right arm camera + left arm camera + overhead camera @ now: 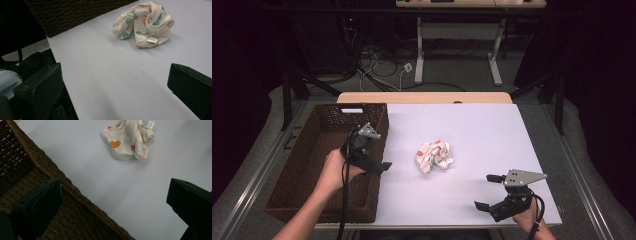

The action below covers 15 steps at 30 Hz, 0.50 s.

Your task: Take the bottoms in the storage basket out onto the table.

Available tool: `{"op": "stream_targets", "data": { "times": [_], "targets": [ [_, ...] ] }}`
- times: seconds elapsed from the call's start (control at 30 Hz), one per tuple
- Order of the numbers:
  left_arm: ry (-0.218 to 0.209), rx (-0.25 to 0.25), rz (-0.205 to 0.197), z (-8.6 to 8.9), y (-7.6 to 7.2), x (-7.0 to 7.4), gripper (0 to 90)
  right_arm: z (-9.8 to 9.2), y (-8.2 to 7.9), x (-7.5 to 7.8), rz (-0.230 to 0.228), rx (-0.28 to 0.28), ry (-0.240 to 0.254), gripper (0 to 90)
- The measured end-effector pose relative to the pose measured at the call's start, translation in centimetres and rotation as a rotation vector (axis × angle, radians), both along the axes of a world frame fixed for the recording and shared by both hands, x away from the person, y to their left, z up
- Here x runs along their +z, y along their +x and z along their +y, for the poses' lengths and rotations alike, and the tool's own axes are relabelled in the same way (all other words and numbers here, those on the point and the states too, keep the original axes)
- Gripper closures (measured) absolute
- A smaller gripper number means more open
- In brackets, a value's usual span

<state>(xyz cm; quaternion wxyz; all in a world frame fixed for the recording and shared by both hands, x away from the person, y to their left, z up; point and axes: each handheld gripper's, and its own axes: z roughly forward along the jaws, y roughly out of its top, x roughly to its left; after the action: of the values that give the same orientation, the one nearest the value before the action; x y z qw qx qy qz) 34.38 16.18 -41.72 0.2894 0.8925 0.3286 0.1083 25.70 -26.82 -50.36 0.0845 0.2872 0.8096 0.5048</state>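
A crumpled white cloth point(434, 156) with coloured fruit prints lies on the middle of the pale table point(482, 125). In the left gripper view the cloth point(127, 141) sits ahead of the jaws, and in the right gripper view the cloth point(145, 23) shows a small tag. My left gripper point(379, 162) hovers over the right rim of a brown wicker basket point(312, 165), open and empty point(115, 195). My right gripper point(488, 191) is near the table's front right corner, open and empty point(115, 77), pointing left toward the cloth.
The basket rim point(75, 192) runs diagonally under my left jaws, and the basket wall point(75, 12) stands beyond the cloth. A white desk frame point(419, 55) and loose cables point(377, 60) are on the floor behind the table. The table's front edge point(452, 226) is close to my right hand.
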Motion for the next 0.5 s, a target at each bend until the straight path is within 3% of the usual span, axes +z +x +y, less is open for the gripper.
{"op": "stream_targets", "data": {
  "times": [0.5],
  "targets": [
    [-0.028, 0.047, -0.009, 2.5, -1.8, -0.4, 0.0, 0.0, 0.1, 0.0, 0.006, -0.003, -0.002, 0.0]
  ]
}}
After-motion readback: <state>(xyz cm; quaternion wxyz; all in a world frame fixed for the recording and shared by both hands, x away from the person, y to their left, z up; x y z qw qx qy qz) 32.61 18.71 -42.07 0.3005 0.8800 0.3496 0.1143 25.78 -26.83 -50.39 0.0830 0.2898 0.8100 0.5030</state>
